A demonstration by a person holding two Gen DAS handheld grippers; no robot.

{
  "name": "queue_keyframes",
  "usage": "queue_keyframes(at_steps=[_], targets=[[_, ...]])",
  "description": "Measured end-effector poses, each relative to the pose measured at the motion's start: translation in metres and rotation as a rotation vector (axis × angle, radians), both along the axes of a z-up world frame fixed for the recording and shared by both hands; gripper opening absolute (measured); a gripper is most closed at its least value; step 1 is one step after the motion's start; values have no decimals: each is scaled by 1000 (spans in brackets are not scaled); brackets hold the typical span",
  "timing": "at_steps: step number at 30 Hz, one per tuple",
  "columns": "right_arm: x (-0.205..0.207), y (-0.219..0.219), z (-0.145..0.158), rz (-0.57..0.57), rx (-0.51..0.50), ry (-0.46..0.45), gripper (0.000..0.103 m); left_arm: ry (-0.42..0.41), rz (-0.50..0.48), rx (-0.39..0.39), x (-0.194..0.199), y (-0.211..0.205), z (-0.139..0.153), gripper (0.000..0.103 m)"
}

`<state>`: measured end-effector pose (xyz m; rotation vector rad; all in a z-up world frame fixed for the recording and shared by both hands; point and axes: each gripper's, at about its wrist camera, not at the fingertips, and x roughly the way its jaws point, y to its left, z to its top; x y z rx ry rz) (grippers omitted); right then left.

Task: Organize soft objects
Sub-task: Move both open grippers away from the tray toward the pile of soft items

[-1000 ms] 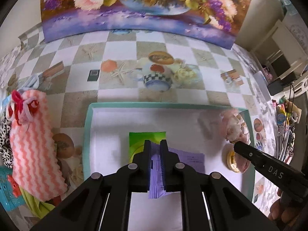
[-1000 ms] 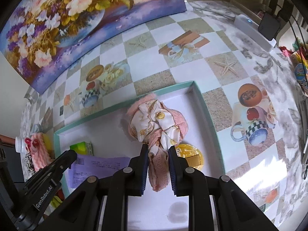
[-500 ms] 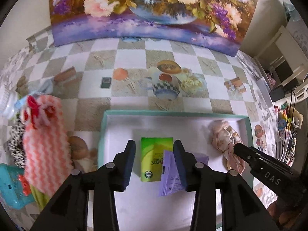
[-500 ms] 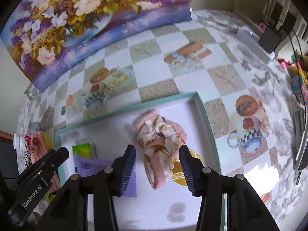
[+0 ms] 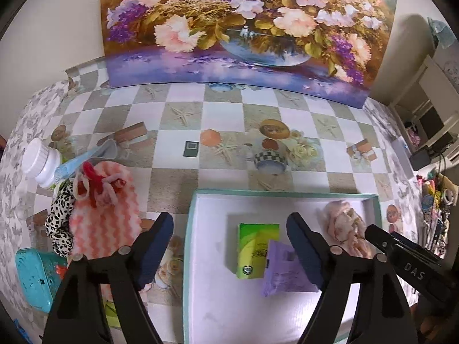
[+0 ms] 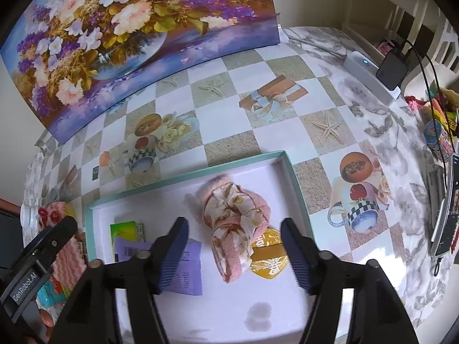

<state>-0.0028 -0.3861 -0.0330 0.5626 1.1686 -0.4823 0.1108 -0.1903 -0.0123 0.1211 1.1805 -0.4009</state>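
I have both tongs over the teal-rimmed tray (image 5: 189, 229), which sits on a checkered tablecloth (image 5: 178, 180) in front of a floral painting (image 5: 246, 25). The left gripper (image 5: 229, 246) has just been opening and now stands with its jaws wide apart, nothing pressed between the pads. Below it in the tray lies a purple packet (image 5: 282, 272), its left edge overlapping a green packet (image 5: 255, 246) just beside it.

The right gripper (image 6: 233, 255) has likewise just been opening; its jaws are spread and touch nothing. Between them, lying loose on the tray floor, I see the pink floral scrunchie (image 6: 235, 223), partly resting on a gold heart-shaped piece (image 6: 268, 253) at its near right. From this side the purple packet (image 6: 183, 269) shows behind the left finger, with the green packet (image 6: 127, 229) further left, near the tray's (image 6: 295, 189) left wall.

Outside the tray, on the left of the table, I can see a pink-and-white zigzag pouch (image 5: 100, 223) with a red drawstring, a leopard-print cloth (image 5: 58, 223) touching its left side, a white-capped bottle (image 5: 41, 160) beyond them, and a turquoise box (image 5: 34, 278) at the near left.
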Motion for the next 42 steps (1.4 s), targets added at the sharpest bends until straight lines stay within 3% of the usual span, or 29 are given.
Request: queue_keyframes(at_steps=[3,5,12,19,25,34,42], targets=[[-1,-2,-1,-10,-14,-4,91,1,12,4,2,2,-4,84],[-1,-3,-1,-16,-33,-4,103,-8,23,6,3,4,-5,93],[-3,-6,6,-37,-61,-46,103,-57,40,-6,6,9,-1,101],[3,1,15,-7,-112,-66,103,-87,22,-18,4,7,3,101],[2,6,26,-24,-92,-146,103,-108,14,-29,6,12,15,101],[15,31,40,36,-179,-181,103,-211,94,-37,14,42,42,101],[31,62,53,106,-87,-297,103,-232,149,-69,22,74,49,101]])
